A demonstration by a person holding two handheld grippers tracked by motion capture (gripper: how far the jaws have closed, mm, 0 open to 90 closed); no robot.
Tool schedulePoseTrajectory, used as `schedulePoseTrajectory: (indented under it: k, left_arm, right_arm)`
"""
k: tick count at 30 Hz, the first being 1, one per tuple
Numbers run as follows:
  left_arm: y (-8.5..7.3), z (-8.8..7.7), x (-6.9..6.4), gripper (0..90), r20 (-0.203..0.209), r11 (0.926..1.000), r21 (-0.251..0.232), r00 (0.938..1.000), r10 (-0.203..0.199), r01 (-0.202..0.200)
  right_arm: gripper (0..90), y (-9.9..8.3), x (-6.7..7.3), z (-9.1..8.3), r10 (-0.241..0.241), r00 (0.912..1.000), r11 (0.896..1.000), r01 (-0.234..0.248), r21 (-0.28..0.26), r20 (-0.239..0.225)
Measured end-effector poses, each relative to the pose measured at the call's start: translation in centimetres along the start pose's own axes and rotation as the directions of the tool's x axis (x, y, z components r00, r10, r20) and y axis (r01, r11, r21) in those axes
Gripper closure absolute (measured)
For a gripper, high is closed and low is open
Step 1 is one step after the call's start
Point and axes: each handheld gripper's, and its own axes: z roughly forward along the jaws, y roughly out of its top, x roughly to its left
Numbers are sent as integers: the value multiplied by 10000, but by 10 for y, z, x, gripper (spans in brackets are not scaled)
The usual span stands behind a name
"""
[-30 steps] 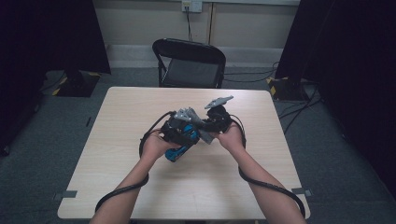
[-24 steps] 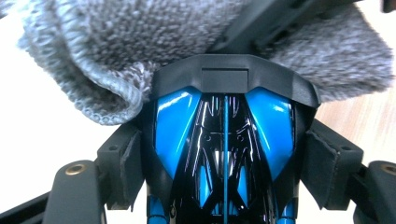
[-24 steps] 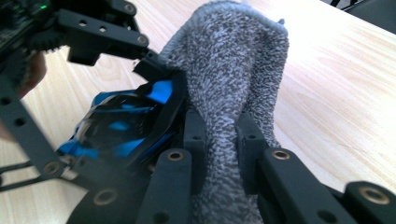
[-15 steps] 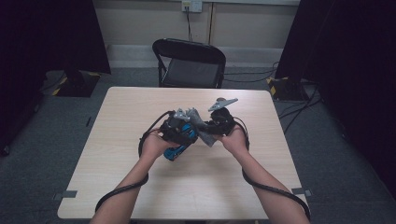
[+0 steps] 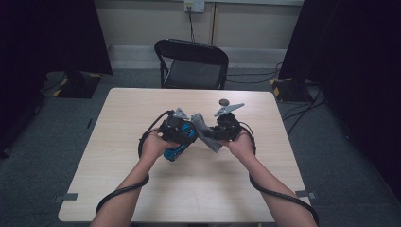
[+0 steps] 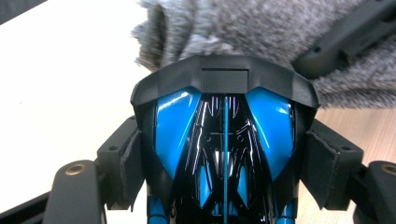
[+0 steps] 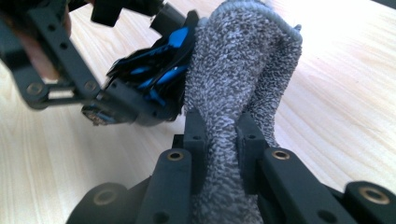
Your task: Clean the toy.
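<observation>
The counter lies below both my grippers, pale wood and bare around them; beyond their far side a black folding chair stands past the counter's far edge, well apart and no hindrance.

My left gripper is clamped on a blue and black toy car, one pad on each flank, the car's dark bumper end pointing away from the gripper and straight into the cloth. My right gripper is closed tight on a grey fluffy cloth, bunched between the two pads, with a folded loop rising beyond the tips. Both are held up off the counter, the two grippers just beside each other, and in the right gripper view the cloth lies against the end of the car.

I judge that I am wiping the car with the cloth: both grips are made and contact is on, so what is left is the rubbing itself over the body, then setting both things down.

A small dark round object lies on the counter just beyond my right gripper, clear of the work. Only my own left gripper's pads stand in the way, covering the car's flanks from the cloth.
</observation>
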Motion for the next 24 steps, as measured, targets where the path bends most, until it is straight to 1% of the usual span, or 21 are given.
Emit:
schedulePoseTrajectory:
  k: [4, 5, 9, 13, 14, 18, 22, 24]
  left_arm:
    - [-1, -1, 3, 255, -39, 10000, 23, 10000, -37, 37]
    - [-1, -1, 4, 255, -8, 9999, 2, 9999, -140, 140]
    - [-3, -2, 7, 255, -98, 9998, -20, 9998, -201, 201]
    - [-4, -4, 10, 255, -195, 9997, 14, 9995, -237, 238]
    - [-4, -5, 10, 255, -194, 9995, -35, 9993, -321, 320]
    - [-6, -7, 13, 255, -291, 9996, 9, 9991, -297, 298]
    - [-6, -7, 13, 255, -301, 9993, -12, 9989, -365, 365]
    - [-5, -8, 13, 255, -323, 9994, -39, 9989, -339, 338]
  right_arm:
    - [788, -3, 3, 1, -58, 9999, 10000, 58, 27, -82]
    - [788, -4, 3, 1, -74, 9999, 10000, 74, 34, -116]
    - [788, -5, 6, 2, -139, 9997, 9999, 139, 26, -217]
    - [787, -5, 10, 2, -346, 9990, 9994, 347, 30, -268]
    - [788, -5, 11, 2, -392, 9988, 9992, 393, 29, -284]
    - [787, -6, 14, 1, -545, 9979, 9985, 548, 75, -359]
    - [786, -8, 15, 0, -648, 9969, 9978, 653, 94, -452]
    - [786, -10, 15, -1, -627, 9967, 9979, 634, 119, -513]
